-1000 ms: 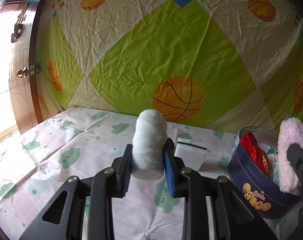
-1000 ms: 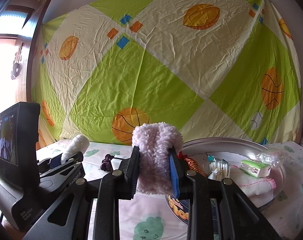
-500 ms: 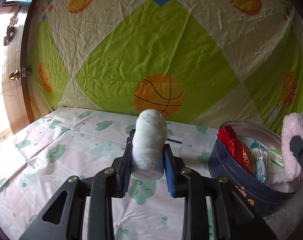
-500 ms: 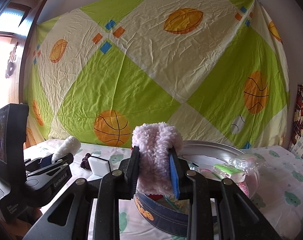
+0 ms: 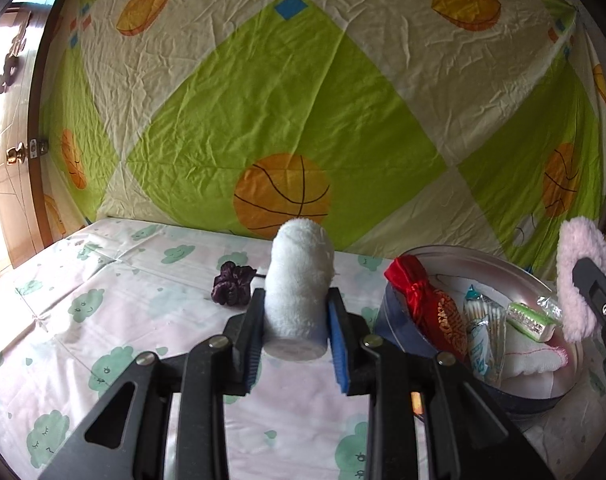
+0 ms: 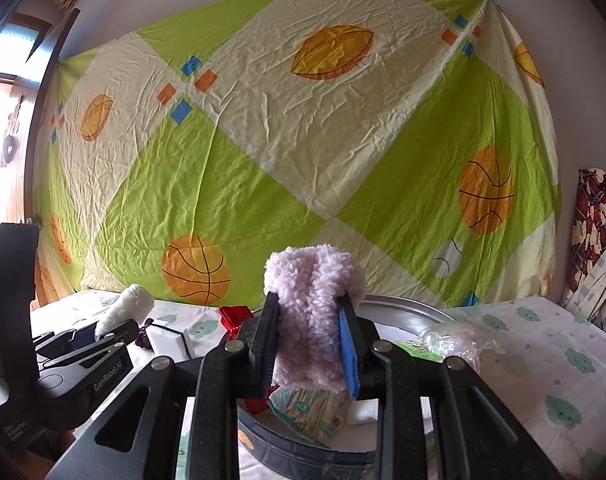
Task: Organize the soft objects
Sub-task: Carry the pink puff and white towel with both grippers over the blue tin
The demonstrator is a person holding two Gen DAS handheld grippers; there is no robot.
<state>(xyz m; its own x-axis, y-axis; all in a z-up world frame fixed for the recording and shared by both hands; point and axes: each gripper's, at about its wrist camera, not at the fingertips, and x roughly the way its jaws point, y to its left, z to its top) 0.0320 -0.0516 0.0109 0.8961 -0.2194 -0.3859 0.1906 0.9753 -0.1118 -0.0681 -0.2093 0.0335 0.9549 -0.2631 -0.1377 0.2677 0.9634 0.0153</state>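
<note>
My left gripper (image 5: 296, 334) is shut on a rolled white fluffy towel (image 5: 299, 280), held upright above the cloud-print sheet, just left of the tin. A round dark-blue tin (image 5: 399, 334) stands at the right, holding a red pouch (image 5: 427, 300), packets and a white cloth. In the right wrist view my right gripper (image 6: 310, 354) is shut on a pink fluffy roll (image 6: 313, 308), held over the tin's near rim (image 6: 303, 446). That pink roll (image 5: 579, 276) also shows at the right edge of the left wrist view. The left gripper with its white towel (image 6: 125, 306) shows at the left.
A dark purple scrunchie (image 5: 233, 282) lies on the sheet behind the left gripper. A white block (image 6: 167, 340) sits beside it. A patterned green sheet (image 5: 303, 100) hangs behind the bed. A wooden door (image 5: 7, 152) is at the left, and patterned bedding (image 6: 597, 248) at the right.
Both grippers have shifted sideways along the bed toward the tin, still gripping their rolls. The tin now sits closer to the left gripper and under the right one. The scrunchie has come into the left view.
</note>
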